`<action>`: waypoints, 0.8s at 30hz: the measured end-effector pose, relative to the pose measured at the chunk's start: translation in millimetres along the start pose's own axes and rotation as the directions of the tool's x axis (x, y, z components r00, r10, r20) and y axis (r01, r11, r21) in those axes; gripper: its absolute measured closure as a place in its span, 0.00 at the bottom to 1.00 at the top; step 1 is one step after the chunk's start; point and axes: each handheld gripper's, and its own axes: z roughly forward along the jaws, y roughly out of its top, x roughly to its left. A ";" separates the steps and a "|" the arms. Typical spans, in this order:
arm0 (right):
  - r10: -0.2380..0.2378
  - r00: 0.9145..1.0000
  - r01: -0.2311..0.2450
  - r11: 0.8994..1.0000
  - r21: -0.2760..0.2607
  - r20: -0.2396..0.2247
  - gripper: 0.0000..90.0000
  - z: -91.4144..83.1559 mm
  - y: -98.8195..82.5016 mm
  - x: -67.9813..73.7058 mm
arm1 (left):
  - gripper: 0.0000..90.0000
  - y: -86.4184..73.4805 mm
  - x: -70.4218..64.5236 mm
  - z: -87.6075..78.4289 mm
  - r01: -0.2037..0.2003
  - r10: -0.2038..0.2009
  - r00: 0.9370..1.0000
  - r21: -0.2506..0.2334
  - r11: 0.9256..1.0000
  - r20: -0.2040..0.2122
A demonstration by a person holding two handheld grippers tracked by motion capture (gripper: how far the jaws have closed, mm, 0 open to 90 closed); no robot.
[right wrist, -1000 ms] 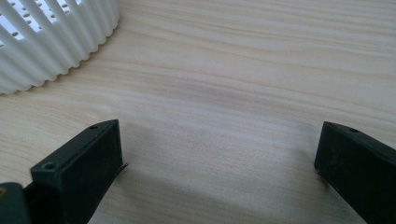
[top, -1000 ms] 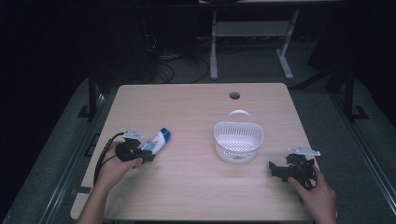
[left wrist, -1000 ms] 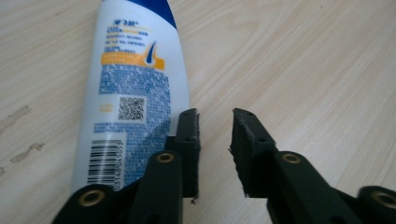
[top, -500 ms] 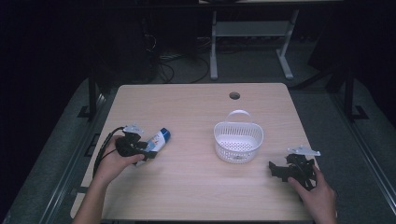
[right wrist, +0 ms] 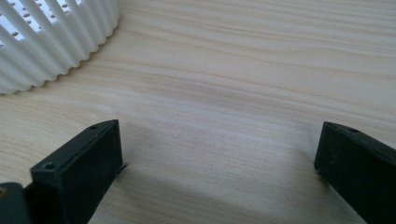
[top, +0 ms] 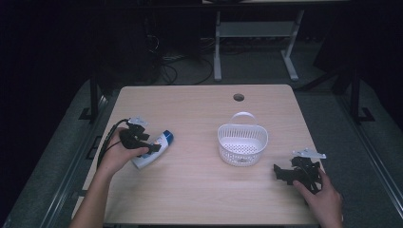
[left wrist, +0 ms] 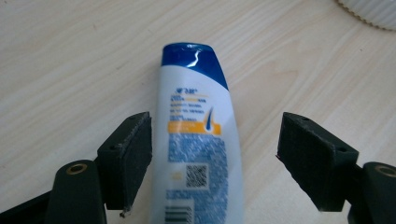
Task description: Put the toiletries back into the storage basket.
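Pale wood table is carrying everything. Lower right, the right claw is resting open on bare wood. Left of centre, the left claw is straddling, jaws apart, a lying shampoo bottle. Farther back, a white basket is sitting mid-frame.

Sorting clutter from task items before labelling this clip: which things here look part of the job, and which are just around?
Likely in the job:
white shampoo bottle with blue cap, between the open left gripper
white ribbed plastic basket

Just around:
open right gripper, over bare table
wooden table
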 end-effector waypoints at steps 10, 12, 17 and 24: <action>0.000 1.000 0.000 1.000 0.000 0.000 0.01 0.0 0.0 0.0 | 0.29 16.0 8.2 15.6 -0.009 0.009 1.000 0.039 0.999 -0.007; 0.000 1.000 0.000 1.000 0.001 0.000 0.00 -0.1 0.0 0.0 | 0.29 17.3 8.6 17.7 -0.010 0.010 1.000 0.043 0.999 -0.006; 0.000 1.000 0.000 1.000 0.000 0.000 0.01 0.0 0.0 0.0 | 0.29 21.7 10.2 26.8 -0.005 0.006 1.000 0.064 0.998 -0.010; 0.000 1.000 0.000 1.000 0.000 0.000 0.00 0.0 0.0 0.0 | 0.29 27.7 9.1 41.1 -0.017 0.019 1.000 0.102 0.995 -0.021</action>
